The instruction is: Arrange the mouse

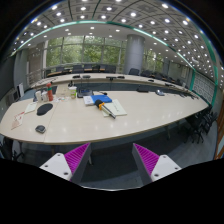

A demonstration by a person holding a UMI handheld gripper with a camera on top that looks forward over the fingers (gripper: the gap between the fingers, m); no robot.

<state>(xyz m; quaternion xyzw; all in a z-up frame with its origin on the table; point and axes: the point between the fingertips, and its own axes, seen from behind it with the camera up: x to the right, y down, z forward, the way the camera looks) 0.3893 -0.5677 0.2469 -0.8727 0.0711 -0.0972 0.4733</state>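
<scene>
The tongs (108, 160) are held high above the near edge of a long, curved, pale beige worktop (110, 125), and their 2 fingers with magenta pads (76, 156) stand wide apart with nothing between them, so they are open and hold no thing. The worktop stretches from left to right ahead of the fingers, and all things on it lie well beyond them. The small dark oval computer mouse (41, 128) rests on the worktop at the left part, near the front edge, apart from the other things and far from both fingers. Behind it, closer to the left end, lies a dark rounded object (43, 110), and I cannot tell what it is. Near it stand some small upright items (45, 95), too small to name. More to the middle of the worktop a blue flat object (99, 100) lies, and just beside it on the right a white sheet-like thing (116, 108) rests, slightly turned. A dark office chair (206, 120) stands at the right end of the worktop. Behind the worktop are large windows (85, 52) with green trees outside, and the ceiling above carries many small round lamps (110, 10).
</scene>
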